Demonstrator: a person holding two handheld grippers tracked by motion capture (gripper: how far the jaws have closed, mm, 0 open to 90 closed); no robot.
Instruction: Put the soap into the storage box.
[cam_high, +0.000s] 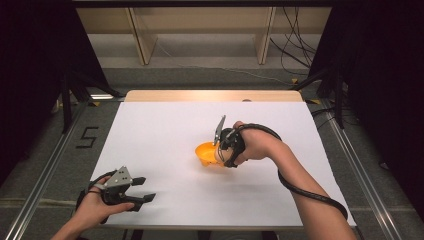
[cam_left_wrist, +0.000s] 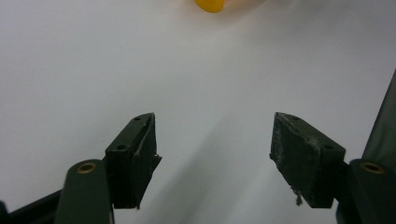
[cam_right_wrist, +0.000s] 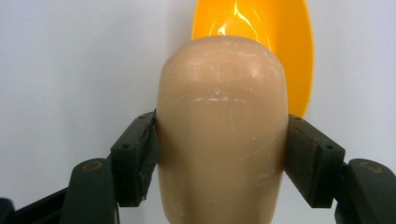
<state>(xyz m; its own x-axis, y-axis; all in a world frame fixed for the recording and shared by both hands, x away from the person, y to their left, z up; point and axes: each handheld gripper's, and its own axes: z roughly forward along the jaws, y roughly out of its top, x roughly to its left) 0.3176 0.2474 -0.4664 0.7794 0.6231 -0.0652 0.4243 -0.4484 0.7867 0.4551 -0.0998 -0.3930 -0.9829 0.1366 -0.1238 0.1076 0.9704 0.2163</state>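
Right gripper (cam_right_wrist: 219, 140) clamped on a smooth beige rounded object (cam_right_wrist: 222, 135), both pads pressed flat against its sides. Looks like a fake potato or bread roll, hard to say which. Held right over the orange bowl (cam_right_wrist: 285, 51), whose glossy inside shows just past the object's far end. From the high view, same right gripper (cam_high: 220, 152) sitting at the right edge of the orange bowl (cam_high: 206, 154), a bit right of the middle of the white table (cam_high: 165, 135), with the black cable looping back along the forearm.

Left gripper (cam_left_wrist: 212, 149) wide open with nothing between the pads, just bare white tabletop under it. Parked near the left front corner of the table in the high view (cam_high: 140, 187), well apart from the bowl. Tiny sliver of the orange bowl (cam_left_wrist: 210, 4) peeking in at the far edge of the left gripper view.
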